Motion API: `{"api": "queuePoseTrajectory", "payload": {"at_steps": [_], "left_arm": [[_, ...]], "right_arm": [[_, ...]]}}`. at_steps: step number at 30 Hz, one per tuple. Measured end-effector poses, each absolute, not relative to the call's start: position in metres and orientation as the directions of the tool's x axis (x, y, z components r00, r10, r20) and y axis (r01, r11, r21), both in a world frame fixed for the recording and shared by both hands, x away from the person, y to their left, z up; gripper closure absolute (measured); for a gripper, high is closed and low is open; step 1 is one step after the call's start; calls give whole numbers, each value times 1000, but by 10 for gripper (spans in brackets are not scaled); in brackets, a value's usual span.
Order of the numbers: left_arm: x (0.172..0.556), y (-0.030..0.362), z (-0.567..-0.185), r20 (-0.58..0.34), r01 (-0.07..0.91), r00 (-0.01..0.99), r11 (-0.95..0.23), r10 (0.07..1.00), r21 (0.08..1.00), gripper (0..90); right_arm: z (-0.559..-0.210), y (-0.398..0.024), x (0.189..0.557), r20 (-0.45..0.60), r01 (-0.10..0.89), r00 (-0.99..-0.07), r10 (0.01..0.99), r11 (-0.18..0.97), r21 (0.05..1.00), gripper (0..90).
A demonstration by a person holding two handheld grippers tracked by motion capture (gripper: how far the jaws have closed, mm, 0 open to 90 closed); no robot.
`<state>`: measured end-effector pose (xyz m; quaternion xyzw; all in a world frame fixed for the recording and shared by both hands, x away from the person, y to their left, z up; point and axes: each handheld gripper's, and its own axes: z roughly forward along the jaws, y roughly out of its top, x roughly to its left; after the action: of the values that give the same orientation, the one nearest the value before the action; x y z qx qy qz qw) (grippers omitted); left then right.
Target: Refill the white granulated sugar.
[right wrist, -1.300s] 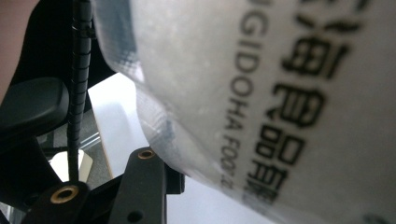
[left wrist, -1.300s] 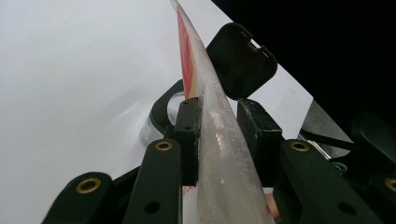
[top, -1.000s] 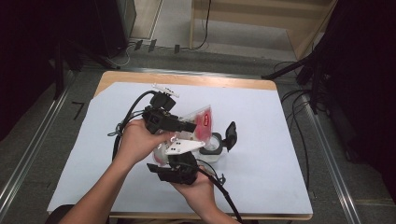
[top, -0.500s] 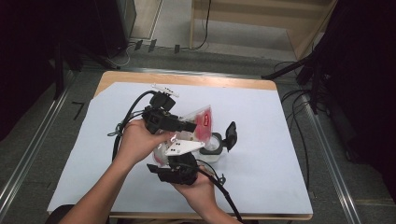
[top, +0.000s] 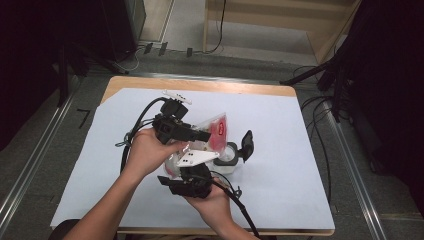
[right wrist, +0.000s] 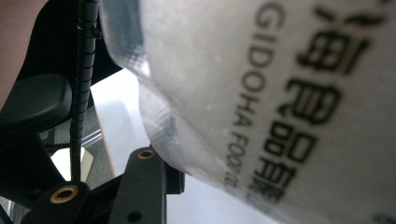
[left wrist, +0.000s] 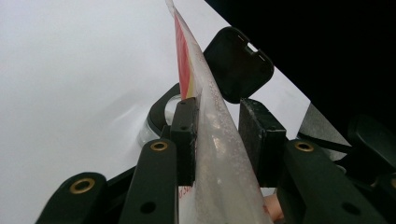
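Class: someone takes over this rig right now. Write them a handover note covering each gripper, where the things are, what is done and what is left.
Left gripper: bag between its jaws, one pad against it; a firm grip cannot be told.
Right gripper: at the bag's lower end; grip cannot be told.
Bag is tilted above the open container, whose black lid is flipped up, on the white table cover.
Done: container opened, bag positioned.
Left: probably emptying the bag into the container.
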<state>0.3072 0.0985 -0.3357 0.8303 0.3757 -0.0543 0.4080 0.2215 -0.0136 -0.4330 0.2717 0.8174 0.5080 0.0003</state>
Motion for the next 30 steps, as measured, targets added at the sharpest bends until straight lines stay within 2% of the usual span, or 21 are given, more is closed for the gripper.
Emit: {"api": "queuePoseTrajectory", "payload": {"at_steps": [30], "left_arm": [[307,99,-335,-394,668,713,-392,580,633,677]], "right_arm": [[-433,-13,222,276,444,-854,441,341,828,633]]}}
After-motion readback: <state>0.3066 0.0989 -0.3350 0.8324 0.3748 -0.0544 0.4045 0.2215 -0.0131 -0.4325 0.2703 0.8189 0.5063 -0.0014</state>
